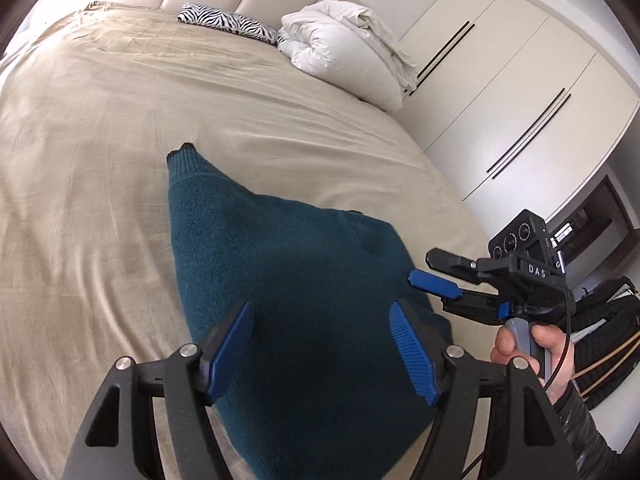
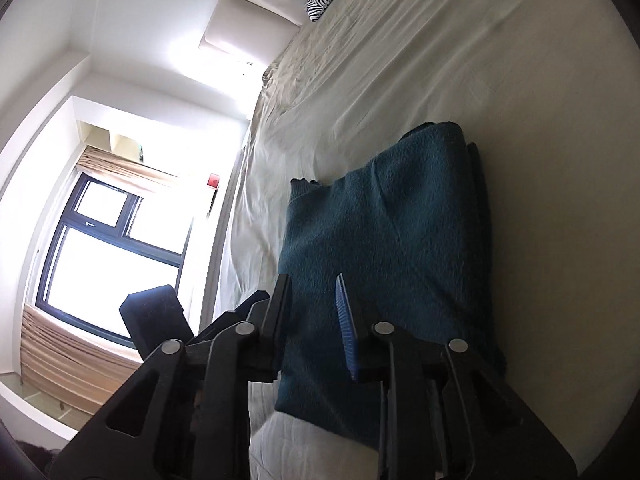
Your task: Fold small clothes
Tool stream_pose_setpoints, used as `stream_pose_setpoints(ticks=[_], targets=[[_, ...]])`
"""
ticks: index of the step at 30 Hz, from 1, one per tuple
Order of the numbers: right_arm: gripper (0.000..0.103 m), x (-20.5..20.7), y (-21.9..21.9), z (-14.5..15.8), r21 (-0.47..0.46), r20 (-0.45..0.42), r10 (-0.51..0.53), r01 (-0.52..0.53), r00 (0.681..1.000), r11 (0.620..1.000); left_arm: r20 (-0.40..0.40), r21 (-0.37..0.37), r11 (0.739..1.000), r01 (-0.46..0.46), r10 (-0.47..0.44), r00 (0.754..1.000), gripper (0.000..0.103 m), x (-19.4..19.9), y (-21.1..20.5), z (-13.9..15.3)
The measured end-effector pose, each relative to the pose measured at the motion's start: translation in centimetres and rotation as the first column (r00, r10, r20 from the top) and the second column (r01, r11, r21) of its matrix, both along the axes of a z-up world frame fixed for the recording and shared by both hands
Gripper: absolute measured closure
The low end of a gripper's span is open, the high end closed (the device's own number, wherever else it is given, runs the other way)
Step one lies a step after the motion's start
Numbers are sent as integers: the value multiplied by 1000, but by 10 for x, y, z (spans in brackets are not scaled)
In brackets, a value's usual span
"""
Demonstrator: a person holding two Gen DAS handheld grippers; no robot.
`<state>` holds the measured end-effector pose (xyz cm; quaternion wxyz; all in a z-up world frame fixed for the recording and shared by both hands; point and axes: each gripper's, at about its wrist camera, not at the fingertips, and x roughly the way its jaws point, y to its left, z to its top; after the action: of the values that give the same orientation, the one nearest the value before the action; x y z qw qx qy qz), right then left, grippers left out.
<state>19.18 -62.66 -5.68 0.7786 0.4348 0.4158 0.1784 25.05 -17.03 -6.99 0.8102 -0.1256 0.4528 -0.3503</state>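
Observation:
A dark teal knit sweater (image 1: 288,272) lies folded on the beige bed (image 1: 100,140), one narrow end pointing toward the headboard. Over its near edge my left gripper (image 1: 322,312) stands open, its blue pads wide apart and nothing pinched between them. My right gripper (image 1: 422,268), held by a hand (image 1: 516,344), hovers at the sweater's right edge with its fingers apart. In the right wrist view the right gripper (image 2: 313,284) shows a clear gap, with the sweater (image 2: 384,220) lying beyond it, not gripped.
A folded white duvet (image 1: 340,48) and a zebra-print pillow (image 1: 228,24) sit at the head of the bed. White wardrobe doors (image 1: 500,80) stand to the right, with dark striped clothing (image 1: 600,332) below them. A window (image 2: 112,240) faces the bed's other side.

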Motion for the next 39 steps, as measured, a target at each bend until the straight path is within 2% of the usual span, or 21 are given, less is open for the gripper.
stream_pose_setpoints(ticks=[1,2,3,5,7,10,12,14,16,19,23,26,28,30,31,32,35,37,39], targets=[[57,11,-6,-9,-26,-21,-21,21,1000,999,-15,18,1000,-2,2,1000,30,3,-2,-8],[57,17,-14,-18,-51,-48,-48,45,998,998,-18,30,1000,-7,7,1000,30,4,-3,-14],[59,23,-22,-31,-27,-67,-65,64,996,998,-11,28,1000,-6,7,1000,30,4,-1,-18],[62,15,-45,-52,97,-41,-82,86,996,992,7,19,1000,1,-1,1000,30,2,1,-23],[63,4,-60,-57,143,-19,-111,113,994,983,4,-1,1000,-1,1,1000,30,1,6,-26],[61,-19,-75,-52,118,-11,-134,134,991,984,1,-43,999,-24,25,1000,30,-3,18,-23],[59,-32,-81,-41,42,-17,-155,156,988,987,23,-31,997,-72,73,997,30,-7,27,-14],[57,-48,-88,-32,-3,-18,-153,153,988,988,33,-48,992,-115,116,993,28,-13,42,-9],[57,-68,-95,-32,-20,-29,-123,122,992,992,-2,-54,989,-137,137,991,25,-13,51,-12],[57,-73,-91,-34,-54,-60,-108,105,992,993,-59,-27,989,-145,143,988,25,-12,55,-24],[57,-69,-77,-45,-28,-110,-73,70,991,997,-178,-12,995,-102,99,979,24,-12,46,-48],[57,-55,-59,-52,-53,-136,-28,21,990,998,-191,-21,995,-102,96,977,24,-12,41,-53],[57,-50,-58,-55,-36,-146,-19,14,989,999,-214,-39,993,-110,99,972,24,-11,41,-55],[57,-48,-59,-58,-22,-162,-12,9,987,1000,-227,-34,993,-110,100,969,30,-9,38,-55],[57,-46,-58,-60,-30,-167,-3,-2,986,1000,-238,-33,994,-103,93,967,38,-8,36,-57],[57,-54,-64,-56,-41,-175,7,-15,984,999,-253,-36,994,-99,86,964,41,-6,34,-58],[59,-39,-60,-58,-57,-207,22,-34,978,998,-272,-38,995,-95,81,959,47,-6,31,-60],[71,-29,-52,-58,-104,-230,30,-56,973,993,-278,-36,995,-90,76,958,53,-6,29,-60],[75,-32,-50,-51,-129,-238,34,-66,971,990,-292,-47,995,-92,74,954,58,-5,30,-59]])
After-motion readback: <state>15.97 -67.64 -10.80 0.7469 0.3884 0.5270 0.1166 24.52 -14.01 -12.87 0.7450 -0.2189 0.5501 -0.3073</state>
